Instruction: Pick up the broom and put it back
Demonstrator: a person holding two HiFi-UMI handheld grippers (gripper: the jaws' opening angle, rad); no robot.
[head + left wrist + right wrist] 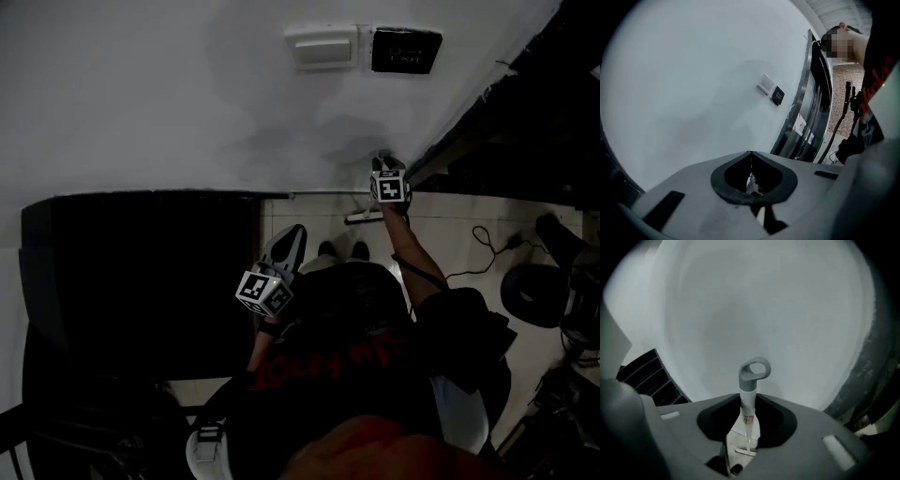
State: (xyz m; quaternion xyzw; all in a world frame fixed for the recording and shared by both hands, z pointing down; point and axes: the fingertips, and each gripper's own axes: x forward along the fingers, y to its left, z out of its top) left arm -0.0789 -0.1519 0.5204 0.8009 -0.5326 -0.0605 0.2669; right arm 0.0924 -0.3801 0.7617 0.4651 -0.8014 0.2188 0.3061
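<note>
The broom (749, 380) stands almost straight up, right next to the white wall (141, 94). Its brush end (364, 217) is down on the floor (450, 234), and its gray loop (755, 369) is at the top. So its long line runs from the floor up.

The right tongs (748, 401) are at the top part of the stick, just under the loop, and they tip downward. The stick fills the gap between the 2 jaws, and I see no space on either side. To me they look closed on the broom, about half wide.

The left tongs (750, 157) are pressed together with nothing in them. They are low by the person's body, well apart from the broom, and they point at the wall.

So the right hand is the near one, and only 1 hand has the broom. I think the broom is close to its spot by the wall. The next job is likely to lean it there and let go. If it tips sideways, it could slide down.
</note>
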